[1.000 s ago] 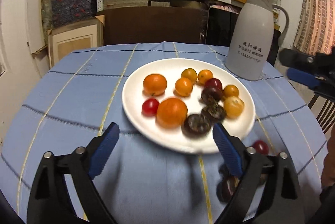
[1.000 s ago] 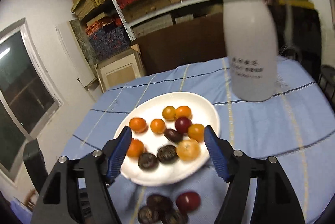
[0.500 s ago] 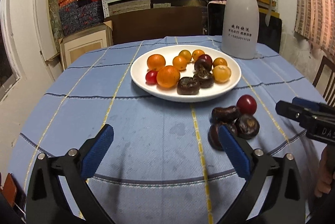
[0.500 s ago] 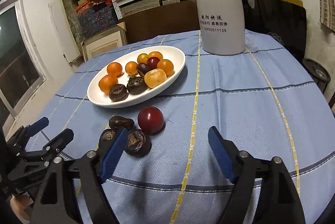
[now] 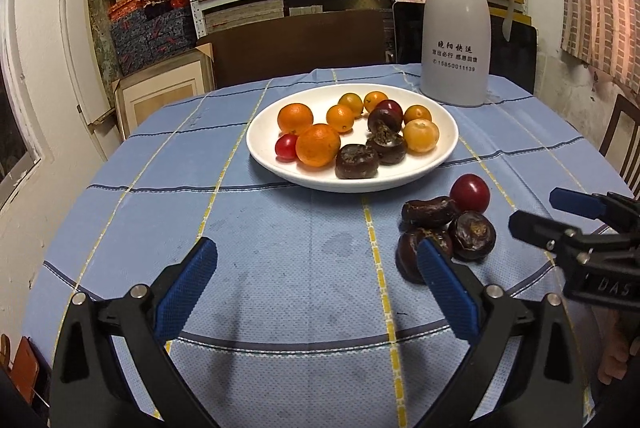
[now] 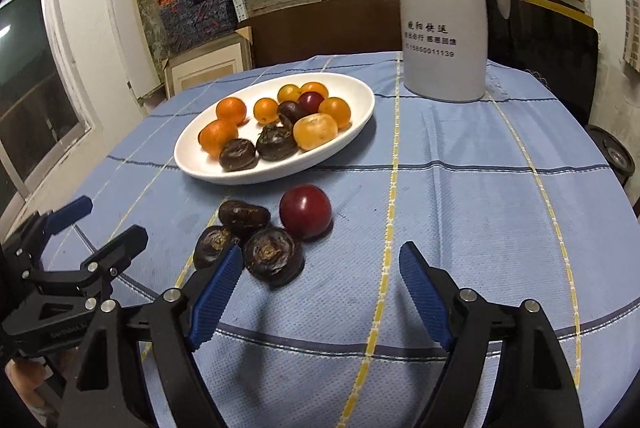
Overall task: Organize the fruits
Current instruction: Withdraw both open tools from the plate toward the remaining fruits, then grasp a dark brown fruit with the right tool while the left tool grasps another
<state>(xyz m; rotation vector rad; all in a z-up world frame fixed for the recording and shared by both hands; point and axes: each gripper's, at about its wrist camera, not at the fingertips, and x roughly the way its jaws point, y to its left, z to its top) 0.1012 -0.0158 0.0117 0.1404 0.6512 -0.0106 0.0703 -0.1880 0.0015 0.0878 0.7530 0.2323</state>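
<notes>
In the left wrist view the left gripper [image 5: 316, 284], jaws spread and empty, hangs beside four loose fruits [image 5: 444, 228] near the plate [image 5: 352, 184], and in the right wrist view the right gripper [image 6: 320, 288], likewise spread, risks nudging the round plum [image 6: 306, 212] rolling across the cloth [image 6: 460, 212].

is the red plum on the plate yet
No, the red plum lies on the blue tablecloth beside three dark fruits, in front of the white plate.
</notes>
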